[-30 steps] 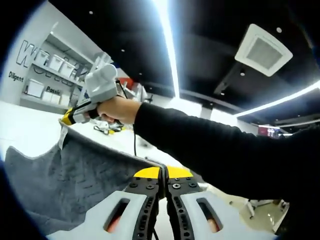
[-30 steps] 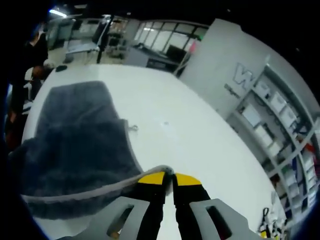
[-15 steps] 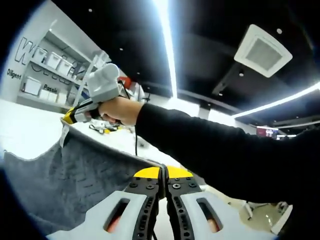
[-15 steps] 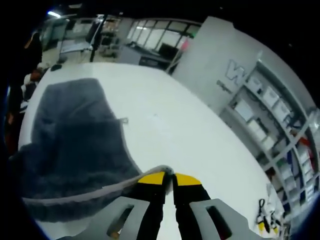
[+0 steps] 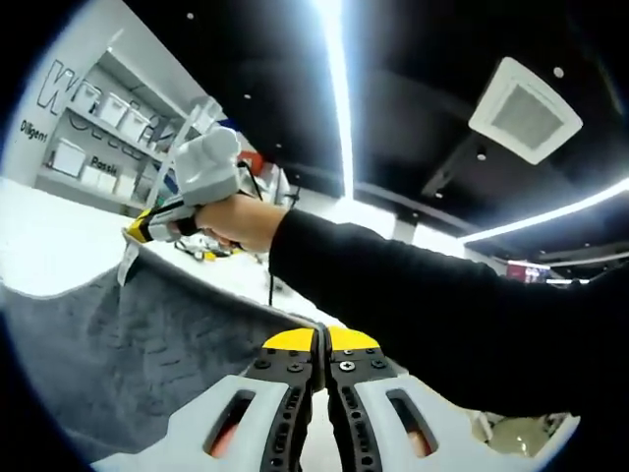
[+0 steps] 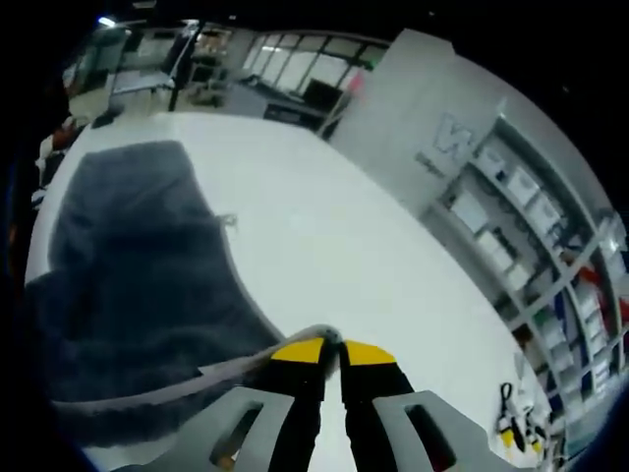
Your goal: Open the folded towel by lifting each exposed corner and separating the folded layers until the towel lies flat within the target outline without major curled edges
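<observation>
Partly hidden: towel hem inside both closed claws.

Place: an indoor lab or demo workspace, open-plan.
Ceiling: dark, with long bright light strips and a square air vent.
Wall: a pale wall with large lettering, partly readable, and smaller words beside it.
Shelving: open wall shelves carrying rows of white storage bins.
Worktop: a wide white worktop with a few small tools lying near its far edge.
Background: glazed partitions and more tables beyond the worktop.
</observation>
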Demonstrator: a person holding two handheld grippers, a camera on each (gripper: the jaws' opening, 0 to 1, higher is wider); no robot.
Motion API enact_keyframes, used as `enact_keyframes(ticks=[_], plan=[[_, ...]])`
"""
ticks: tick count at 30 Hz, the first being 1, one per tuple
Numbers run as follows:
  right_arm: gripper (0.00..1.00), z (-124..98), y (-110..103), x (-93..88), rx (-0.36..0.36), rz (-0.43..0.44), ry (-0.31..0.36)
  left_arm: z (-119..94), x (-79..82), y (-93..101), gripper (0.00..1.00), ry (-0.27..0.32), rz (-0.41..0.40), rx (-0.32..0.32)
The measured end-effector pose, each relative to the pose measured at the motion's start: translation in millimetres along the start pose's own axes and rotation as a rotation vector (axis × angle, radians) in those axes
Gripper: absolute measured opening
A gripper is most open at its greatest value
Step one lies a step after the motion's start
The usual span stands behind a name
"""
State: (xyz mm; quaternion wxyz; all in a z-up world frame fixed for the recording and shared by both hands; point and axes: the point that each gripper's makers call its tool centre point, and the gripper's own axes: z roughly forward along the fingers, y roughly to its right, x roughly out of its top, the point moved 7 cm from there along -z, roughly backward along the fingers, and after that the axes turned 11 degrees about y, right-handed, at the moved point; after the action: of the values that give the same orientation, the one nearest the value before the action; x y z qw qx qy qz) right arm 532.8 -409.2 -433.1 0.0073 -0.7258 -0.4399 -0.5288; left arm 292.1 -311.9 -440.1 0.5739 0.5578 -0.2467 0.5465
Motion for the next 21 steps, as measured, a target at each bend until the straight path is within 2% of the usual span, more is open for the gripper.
enact_keyframes(ticks=[11, 17, 21], plan=[[0.02, 8, 8, -27.2, -0.016, -0.014, -0.029, 21, -22.6, -1.6, 0.00, -0.028, 0.001, 0.010], [0.02, 12, 21, -38.2, -0.020, -0.004, -0.036, 27, -33.0, -9.7, 0.00, -0.076, 0.044, 0.012], [0.02, 13, 22, -44.8, -0.023, -0.004, -0.039, 31, -42.0, -11.6, 0.00, -0.104, 0.067, 0.009]])
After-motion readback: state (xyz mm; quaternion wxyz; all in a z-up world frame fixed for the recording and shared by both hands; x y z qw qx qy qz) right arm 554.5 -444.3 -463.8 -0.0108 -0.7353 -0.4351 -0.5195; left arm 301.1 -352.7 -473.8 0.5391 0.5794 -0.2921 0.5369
